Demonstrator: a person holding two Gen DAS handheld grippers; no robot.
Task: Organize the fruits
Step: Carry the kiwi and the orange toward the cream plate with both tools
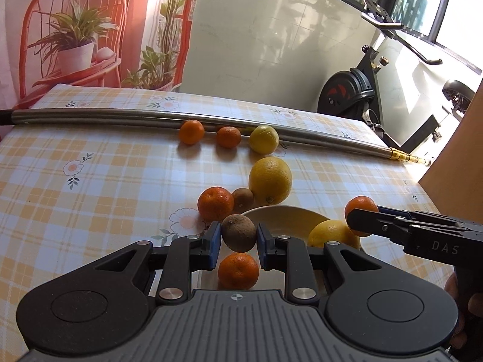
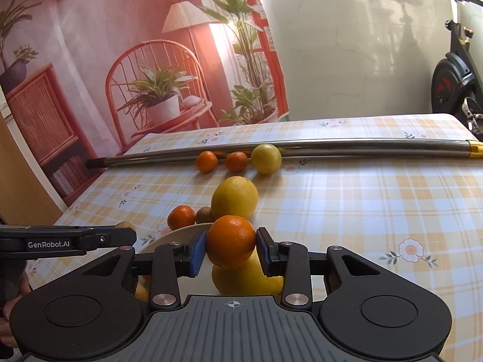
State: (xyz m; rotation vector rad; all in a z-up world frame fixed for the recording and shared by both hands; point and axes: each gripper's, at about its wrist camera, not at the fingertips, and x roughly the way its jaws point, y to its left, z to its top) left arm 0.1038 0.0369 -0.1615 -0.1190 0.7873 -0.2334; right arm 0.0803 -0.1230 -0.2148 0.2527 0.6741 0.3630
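Observation:
My left gripper is shut on a brown kiwi and holds it over the near rim of a cream bowl. A tangerine and a lemon lie in the bowl. My right gripper is shut on a tangerine above the bowl, over the lemon; it shows in the left wrist view too. On the cloth behind the bowl lie a tangerine, a second kiwi and a large lemon.
A steel pole lies across the far side of the table, with two small tangerines and a lemon against it. An exercise bike stands beyond the table. A brown panel rises at the right edge.

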